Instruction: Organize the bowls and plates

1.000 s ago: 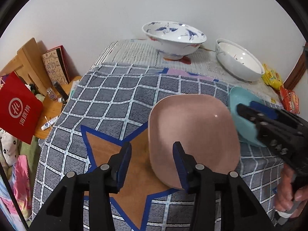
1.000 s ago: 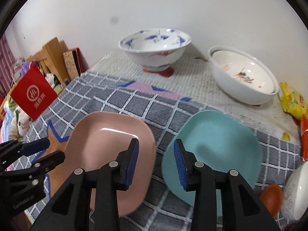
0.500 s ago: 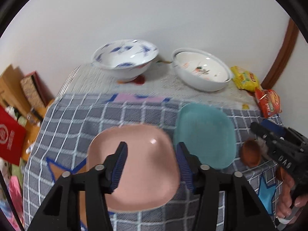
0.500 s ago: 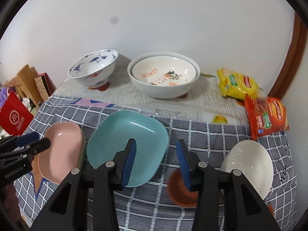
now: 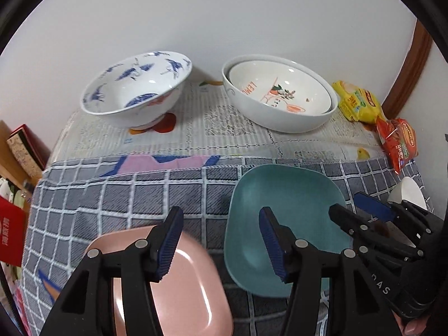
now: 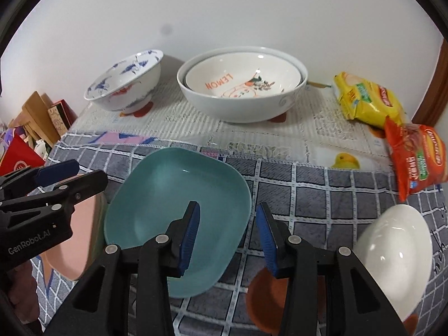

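Both tongs are gaping wide, holding nothing: the left tongs [image 5: 221,240] are hovering beside the teal plate [image 6: 179,212], the right tongs [image 6: 228,235] over its edge.

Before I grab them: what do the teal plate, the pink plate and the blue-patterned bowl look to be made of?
Teal square plate: probably matte plastic or melamine; even colour, soft dull sheen.
Pink square plate: likely the same, slightly glossier, with streak highlights.
Blue-patterned white bowl: apparently glazed ceramic; sharp glints, painted blue motifs, raised foot.
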The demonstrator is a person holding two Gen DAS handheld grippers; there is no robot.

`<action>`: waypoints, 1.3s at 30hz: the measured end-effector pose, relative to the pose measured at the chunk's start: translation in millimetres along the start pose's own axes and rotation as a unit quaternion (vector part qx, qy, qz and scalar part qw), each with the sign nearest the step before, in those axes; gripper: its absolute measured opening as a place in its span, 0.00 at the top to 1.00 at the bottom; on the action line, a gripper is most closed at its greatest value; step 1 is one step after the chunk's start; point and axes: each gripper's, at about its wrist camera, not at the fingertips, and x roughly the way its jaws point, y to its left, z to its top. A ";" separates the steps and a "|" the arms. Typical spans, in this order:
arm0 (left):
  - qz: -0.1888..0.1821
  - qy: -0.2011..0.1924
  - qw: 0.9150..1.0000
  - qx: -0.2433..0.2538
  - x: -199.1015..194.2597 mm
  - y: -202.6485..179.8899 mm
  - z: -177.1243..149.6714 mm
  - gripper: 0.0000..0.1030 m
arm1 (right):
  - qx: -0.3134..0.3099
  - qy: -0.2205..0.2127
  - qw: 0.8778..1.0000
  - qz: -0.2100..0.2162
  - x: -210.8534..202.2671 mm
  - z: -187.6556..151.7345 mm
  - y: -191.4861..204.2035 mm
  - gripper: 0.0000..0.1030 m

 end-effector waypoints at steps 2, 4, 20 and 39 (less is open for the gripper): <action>0.000 0.009 1.000 0.001 9.0 0.2 1.9 0.48 | 0.003 0.005 1.000 0.001 7.2 0.7 -3.0 0.59; -0.003 0.015 1.000 -0.002 16.3 1.0 3.6 0.49 | 0.007 0.010 1.000 0.001 13.6 1.2 -5.5 0.60; -0.021 0.044 0.999 -0.002 42.1 -8.1 1.2 0.93 | 0.041 0.025 0.999 0.002 36.0 0.6 -16.4 0.91; -0.024 -0.011 1.000 -0.017 -62.9 9.9 -24.8 0.93 | 0.056 -0.034 0.997 0.028 -65.5 -11.8 7.1 0.93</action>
